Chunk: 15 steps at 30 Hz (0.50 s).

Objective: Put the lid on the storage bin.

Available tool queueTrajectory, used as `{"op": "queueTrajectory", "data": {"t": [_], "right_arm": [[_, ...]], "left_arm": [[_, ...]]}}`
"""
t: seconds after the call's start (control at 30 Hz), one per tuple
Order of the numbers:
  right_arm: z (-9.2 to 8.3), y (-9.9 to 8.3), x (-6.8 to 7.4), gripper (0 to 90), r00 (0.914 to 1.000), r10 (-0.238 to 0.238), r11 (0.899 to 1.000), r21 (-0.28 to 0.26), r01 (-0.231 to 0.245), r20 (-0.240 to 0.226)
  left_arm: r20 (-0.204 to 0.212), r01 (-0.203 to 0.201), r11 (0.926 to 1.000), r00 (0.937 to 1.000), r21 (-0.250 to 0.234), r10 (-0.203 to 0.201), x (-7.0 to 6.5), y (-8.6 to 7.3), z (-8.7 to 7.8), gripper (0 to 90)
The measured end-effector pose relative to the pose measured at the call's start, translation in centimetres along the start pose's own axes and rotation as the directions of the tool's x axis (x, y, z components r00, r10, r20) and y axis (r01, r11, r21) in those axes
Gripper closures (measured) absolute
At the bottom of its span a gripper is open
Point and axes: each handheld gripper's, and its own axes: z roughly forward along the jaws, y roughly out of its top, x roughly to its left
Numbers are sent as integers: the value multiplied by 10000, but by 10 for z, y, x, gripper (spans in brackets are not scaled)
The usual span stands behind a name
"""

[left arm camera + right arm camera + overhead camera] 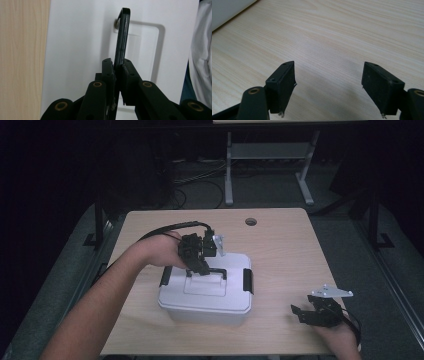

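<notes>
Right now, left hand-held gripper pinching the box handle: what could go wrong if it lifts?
1. The left hand-held gripper clamps the black handle with just its tips, so it may slip out.
2. The white box has black side latches; whether they are locked is unclear, so the lid might come up alone.
3. The right hand-held gripper rests open on the table, away from the box, so nothing steadies it.

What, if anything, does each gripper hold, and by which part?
The left gripper is shut on the black handle of the white box's lid, near the handle's middle. The right gripper is open, holding nothing.
</notes>
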Motion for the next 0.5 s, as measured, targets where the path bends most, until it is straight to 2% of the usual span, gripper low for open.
{"op": "queueTrajectory", "data": {"t": [0.1,0.27,0.37,0.43,0.5], "right_arm": [[0,0,1,263,10000,-28,10000,8,28,-8],[0,1,3,263,10000,-56,10000,-32,56,-37],[0,2,4,262,10000,-79,10000,-29,79,-57],[0,3,5,262,9999,-80,10000,-18,80,-74],[0,4,6,262,9999,-104,9999,-40,104,-88]], "left_arm": [[-64,325,9991,9994,-265,-327,-2,-4,0,820],[-13,241,9982,9997,-553,-242,-4,-8,1,798],[72,446,9979,9990,-470,-443,-2,-12,1,607],[47,606,9967,9982,-538,-604,-1,-17,0,546],[69,831,9947,9965,-608,-828,0,-21,-4,447]]}}
